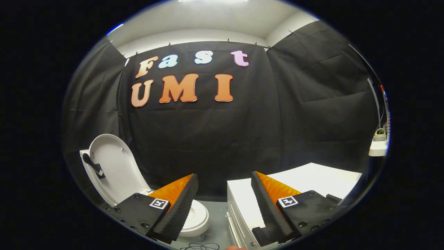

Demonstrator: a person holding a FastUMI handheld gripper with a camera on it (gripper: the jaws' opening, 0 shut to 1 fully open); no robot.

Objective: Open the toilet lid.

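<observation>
The gripper [224, 194] hangs with its jaws spread wide and nothing between them, the orange-backed fingers [173, 194] pointing toward the black cloth wall. Just beyond the left finger, low down, sits a small white toilet [197, 217] on a grey floor [218, 222]. Its toilet lid [116, 166] already stands raised, upright and leaning back, with a dark handle [93, 165] on its face. Beyond the right finger is a white cabinet [242, 205] with a flat top, apart from the toilet across a strip of floor.

Judging by this, the lift looks done, so the step in hand is a clean retreat. Done well, that means keeping the jaws released, backing straight away from the toilet, and not brushing the lid, which might fall shut if nudged forward.
</observation>
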